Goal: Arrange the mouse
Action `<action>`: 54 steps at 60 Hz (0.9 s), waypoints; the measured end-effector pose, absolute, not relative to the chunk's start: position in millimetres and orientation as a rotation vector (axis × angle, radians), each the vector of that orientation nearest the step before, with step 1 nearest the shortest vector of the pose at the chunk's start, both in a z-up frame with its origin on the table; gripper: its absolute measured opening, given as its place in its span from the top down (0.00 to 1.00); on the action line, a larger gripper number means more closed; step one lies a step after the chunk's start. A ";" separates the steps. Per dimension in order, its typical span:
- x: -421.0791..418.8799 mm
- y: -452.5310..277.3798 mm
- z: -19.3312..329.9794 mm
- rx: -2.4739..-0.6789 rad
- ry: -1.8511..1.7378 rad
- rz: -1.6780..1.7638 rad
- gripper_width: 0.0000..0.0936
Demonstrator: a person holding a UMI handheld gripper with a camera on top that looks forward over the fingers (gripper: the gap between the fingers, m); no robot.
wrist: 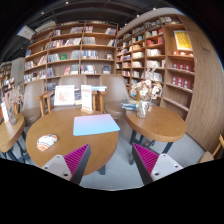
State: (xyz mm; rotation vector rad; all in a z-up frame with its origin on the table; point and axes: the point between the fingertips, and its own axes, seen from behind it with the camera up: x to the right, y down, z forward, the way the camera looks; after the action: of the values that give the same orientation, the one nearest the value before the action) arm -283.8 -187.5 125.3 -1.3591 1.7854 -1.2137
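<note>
The hand-held gripper (110,160) is held up high and level, looking out across the room, its two fingers with magenta pads (74,158) spread wide apart and nothing between them. Open, then, and gripping nothing.

Just beyond the fingers sits a round wooden table (60,130). On it lies a pale blue rectangular mat (96,125), flat, near the table's middle. Nearer the left finger there's a small white and orange object (46,142) on the tabletop; that may be the mouse, though it is too small to be sure.

To the right stands a second round wooden table (160,124), apart from the first, with a vase of pale flowers (143,94) standing upright on it. The vase holds a loose bunch of blooms; the vase itself is hard to make out.

Behind the first table, wooden chairs (92,100) and what looks like a white upright board or screen (64,96). Further back, tall wooden bookshelves (75,55) run along the wall and curve round to the right, their compartments packed with books and a yellow framed picture (183,41) on the right-hand shelving.
</note>
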 end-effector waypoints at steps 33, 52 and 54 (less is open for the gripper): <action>-245.4 -65.9 76.1 -1.495 1.692 -1.049 0.08; -237.8 32.1 58.9 -1.578 1.606 -0.972 0.08; -237.3 41.0 57.0 -1.584 1.603 -0.966 0.08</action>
State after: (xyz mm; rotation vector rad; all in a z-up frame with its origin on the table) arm -237.3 41.0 57.0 -1.5845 1.6030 -0.9658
